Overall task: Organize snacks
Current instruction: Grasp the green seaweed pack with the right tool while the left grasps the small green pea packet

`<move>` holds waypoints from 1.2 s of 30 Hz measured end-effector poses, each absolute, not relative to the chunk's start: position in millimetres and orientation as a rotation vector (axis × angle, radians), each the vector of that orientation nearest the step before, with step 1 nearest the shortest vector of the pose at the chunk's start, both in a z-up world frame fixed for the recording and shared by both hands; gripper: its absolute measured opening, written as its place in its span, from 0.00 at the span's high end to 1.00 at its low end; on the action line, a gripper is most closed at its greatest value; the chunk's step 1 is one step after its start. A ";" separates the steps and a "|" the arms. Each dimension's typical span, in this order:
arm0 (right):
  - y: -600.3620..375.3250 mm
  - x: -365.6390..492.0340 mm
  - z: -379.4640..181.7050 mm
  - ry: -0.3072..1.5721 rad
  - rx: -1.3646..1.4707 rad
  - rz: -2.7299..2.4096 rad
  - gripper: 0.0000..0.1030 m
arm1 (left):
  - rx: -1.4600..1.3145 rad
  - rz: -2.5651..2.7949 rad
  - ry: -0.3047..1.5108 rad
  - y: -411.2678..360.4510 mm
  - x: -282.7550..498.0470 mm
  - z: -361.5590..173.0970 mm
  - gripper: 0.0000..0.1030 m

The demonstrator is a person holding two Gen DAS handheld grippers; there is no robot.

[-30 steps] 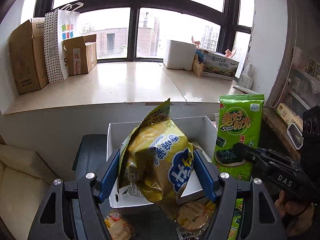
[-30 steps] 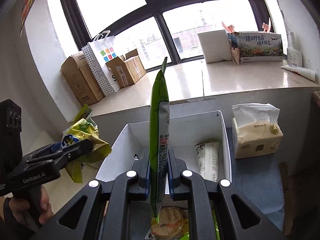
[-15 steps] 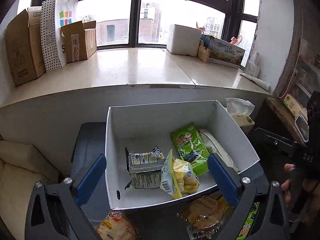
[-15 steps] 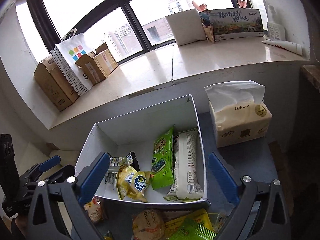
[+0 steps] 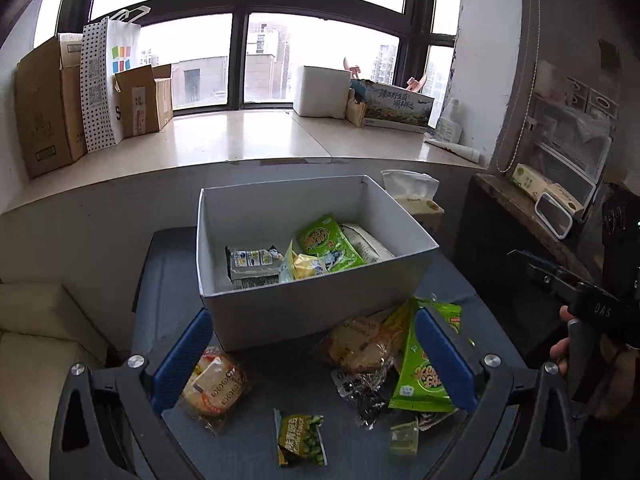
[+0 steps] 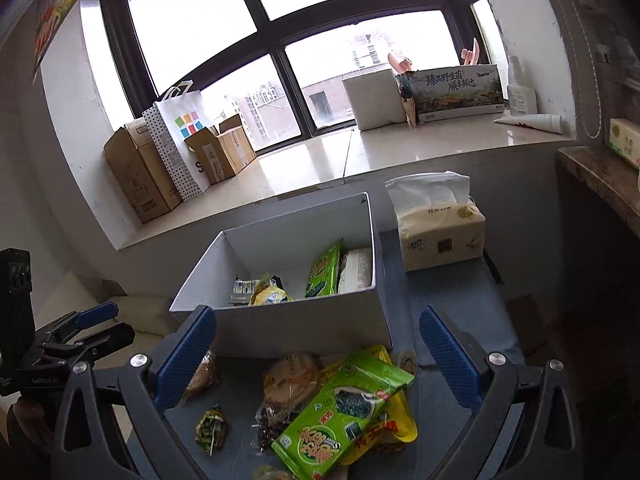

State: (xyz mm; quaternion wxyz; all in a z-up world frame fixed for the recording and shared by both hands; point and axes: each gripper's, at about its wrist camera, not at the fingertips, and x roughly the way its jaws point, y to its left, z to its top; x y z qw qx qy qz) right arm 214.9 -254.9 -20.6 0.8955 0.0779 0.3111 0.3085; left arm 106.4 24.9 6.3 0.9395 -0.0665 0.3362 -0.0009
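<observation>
Item: loose snacks on the worktop (image 5: 460,280), in front of the white box (image 5: 320,304). We hold both hand-held grippers, left (image 5: 316,364) and right (image 6: 316,356), wide and empty. Green seaweed packet (image 6: 344,408) lies just ahead of ours on the right, long axis diagonal; nearer that hand.

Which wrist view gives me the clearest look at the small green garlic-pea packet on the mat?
The left wrist view: the green pea packet lies face up, unobstructed, between the open jaws, its label showing. In the right wrist view the same packet is smaller, off to the left, crumpled, its label unreadable.
</observation>
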 end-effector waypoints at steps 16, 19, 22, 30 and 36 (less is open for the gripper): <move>-208.8 166.9 -123.4 0.793 -0.162 0.454 0.00 | -0.197 -0.013 0.784 -0.3 36.0 -63.9 0.00; -185.7 179.7 -129.8 0.819 -0.195 0.417 0.00 | -0.202 -0.008 0.790 3.1 33.6 -67.5 0.00; -166.2 195.1 -135.8 0.843 -0.226 0.384 0.00 | -0.216 -0.005 0.785 9.0 31.0 -67.7 0.00; -151.5 204.3 -147.6 0.841 -0.334 0.278 0.19 | -0.226 0.040 0.804 21.1 27.4 -77.7 0.00; -177.6 195.1 -127.0 0.815 -0.225 0.389 0.22 | -0.221 0.047 0.827 23.2 33.4 -87.0 0.00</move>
